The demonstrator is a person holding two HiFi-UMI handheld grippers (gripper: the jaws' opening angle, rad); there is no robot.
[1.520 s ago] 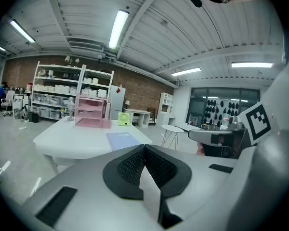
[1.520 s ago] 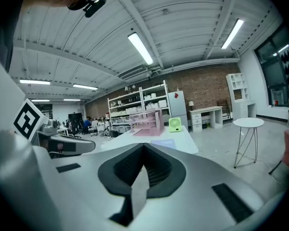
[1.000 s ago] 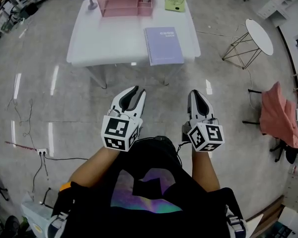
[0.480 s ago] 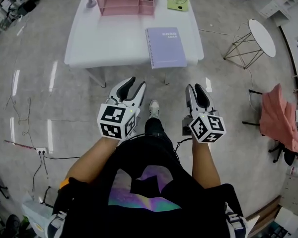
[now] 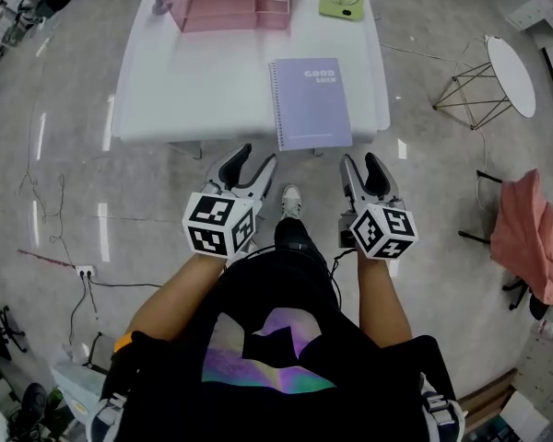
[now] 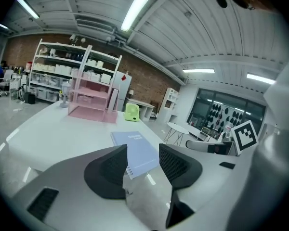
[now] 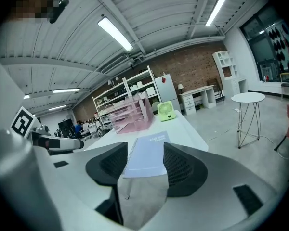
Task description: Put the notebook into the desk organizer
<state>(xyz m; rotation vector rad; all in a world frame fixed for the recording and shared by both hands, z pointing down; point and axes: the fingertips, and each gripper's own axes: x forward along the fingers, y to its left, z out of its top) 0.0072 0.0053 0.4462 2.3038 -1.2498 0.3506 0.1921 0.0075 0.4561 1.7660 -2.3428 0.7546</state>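
We've stepped in closer: the table is now right ahead. The pink desk organizer sits at its far edge, the notebook flat by the near right corner, untouched. The left gripper and right gripper jaws have just been opening, both empty, so the grab looks next.

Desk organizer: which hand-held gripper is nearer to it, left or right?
Left. The left hand-held gripper is short of the table, roughly in line with the desk organizer; the right hand-held gripper sits further right.
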